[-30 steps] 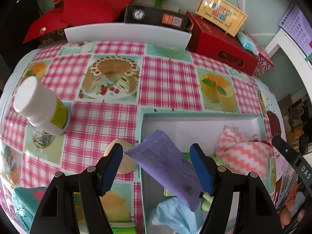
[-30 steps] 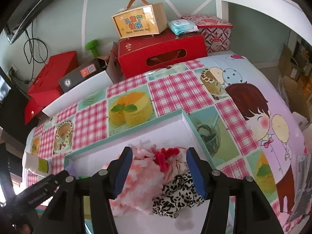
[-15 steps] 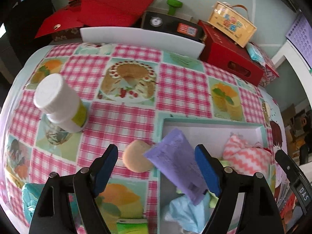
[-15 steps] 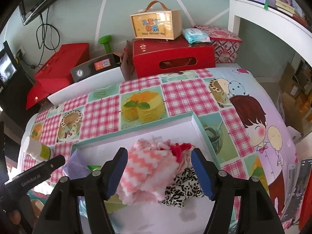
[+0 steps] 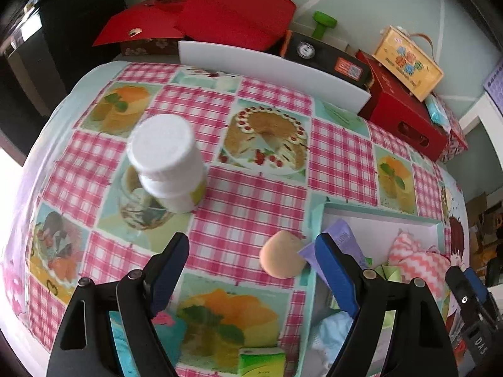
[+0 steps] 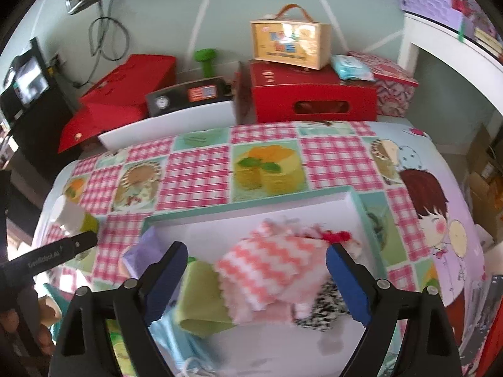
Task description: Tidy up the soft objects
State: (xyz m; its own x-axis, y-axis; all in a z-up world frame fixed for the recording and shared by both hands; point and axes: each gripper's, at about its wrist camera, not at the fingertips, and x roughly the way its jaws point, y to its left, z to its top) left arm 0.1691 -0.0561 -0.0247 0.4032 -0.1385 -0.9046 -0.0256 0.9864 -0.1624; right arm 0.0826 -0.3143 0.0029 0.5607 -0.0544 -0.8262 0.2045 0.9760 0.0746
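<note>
your left tool [image 5: 251,260] hangs released and empty over the desk [image 5: 270,144], and your right tool [image 6: 256,267] hangs released and empty over the tray [image 6: 251,202]. already in the tray: a pink zigzag cloth [image 6: 267,270], a green cloth [image 6: 201,298], a leopard-print piece [image 6: 320,308], a purple pack [image 5: 341,235] and a pale blue item [image 5: 333,330]. left on the desk, by your judgement: the peach sponge [image 5: 281,259] just beside the tray's left wall, and a teal item [image 5: 169,330] nearer. the white bottle [image 5: 168,163] stands further left.
</note>
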